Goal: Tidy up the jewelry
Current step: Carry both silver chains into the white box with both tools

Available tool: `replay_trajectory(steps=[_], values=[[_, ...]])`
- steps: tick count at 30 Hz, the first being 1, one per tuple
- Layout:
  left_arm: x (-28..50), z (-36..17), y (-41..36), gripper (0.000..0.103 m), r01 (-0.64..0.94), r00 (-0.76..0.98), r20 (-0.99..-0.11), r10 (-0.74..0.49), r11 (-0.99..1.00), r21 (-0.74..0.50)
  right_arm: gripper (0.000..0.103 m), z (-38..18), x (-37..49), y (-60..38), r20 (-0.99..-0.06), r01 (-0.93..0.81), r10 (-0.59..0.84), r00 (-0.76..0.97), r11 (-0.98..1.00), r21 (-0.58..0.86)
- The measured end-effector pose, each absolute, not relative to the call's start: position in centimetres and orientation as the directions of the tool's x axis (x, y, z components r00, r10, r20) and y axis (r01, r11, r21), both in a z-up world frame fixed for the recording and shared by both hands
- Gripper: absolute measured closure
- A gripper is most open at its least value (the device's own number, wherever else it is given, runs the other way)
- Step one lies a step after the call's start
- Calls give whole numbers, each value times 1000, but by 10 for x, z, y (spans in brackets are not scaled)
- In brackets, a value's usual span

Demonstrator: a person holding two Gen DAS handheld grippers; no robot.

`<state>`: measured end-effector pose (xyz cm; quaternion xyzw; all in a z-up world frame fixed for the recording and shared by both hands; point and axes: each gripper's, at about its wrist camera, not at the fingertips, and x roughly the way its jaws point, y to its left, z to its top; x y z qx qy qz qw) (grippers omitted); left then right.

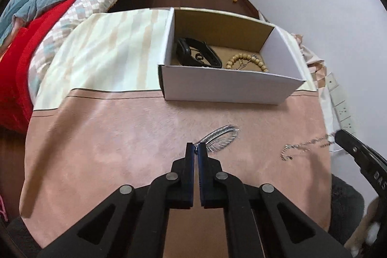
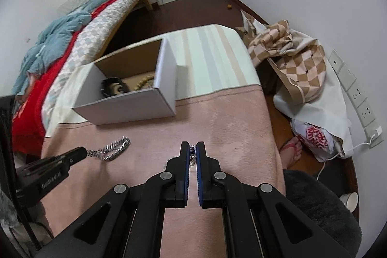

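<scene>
Clearly, the biggest thing is the table under a soft pink cloth (image 1: 135, 137) with a pale striped part at the far side. On the striped part, at the border with the pink, stands an open white cardboard box (image 1: 227, 86) with brown inside walls. Inside it lie a black watch-like band (image 1: 193, 52) at the left and a beige wooden bead bracelet (image 1: 249, 62) at the right, close together.

Nearer, the left gripper (image 1: 196, 149) has its fingers almost fully closed, pinching the end of a thick silver curb chain (image 2: 113, 149); the rest of that chain is blurred over the pink cloth. To the right, the right gripper (image 2: 192, 149) is also nearly closed, with a thin silver chain (image 1: 307, 144) caught between the blue pads (image 2: 198, 156); this one hangs down blurred above the cloth.
</scene>
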<state>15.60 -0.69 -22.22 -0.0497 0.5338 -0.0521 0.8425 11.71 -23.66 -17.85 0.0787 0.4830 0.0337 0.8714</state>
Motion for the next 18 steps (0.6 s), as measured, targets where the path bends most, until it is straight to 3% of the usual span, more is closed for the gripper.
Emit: replay_trajectory(steps=[11,14,16,18], values=[[154,-169,4,101,103,493,-839,-230,973,-206,98,-108,120,-213,-764,-87,216,608,975,207],[161,-187,-1,85,123,436,-872,-223,975,-187,98,-100,121,-209,-757,-88,209,619,976,197],[165,-208,-6,41,152,391,-895,-213,975,-165,98,-106,121,-208,-763,-82,196,616,979,186],[165,-229,-10,34,177,349,-917,-192,975,-137,98,-116,122,-210,-777,-71,191,600,980,186]])
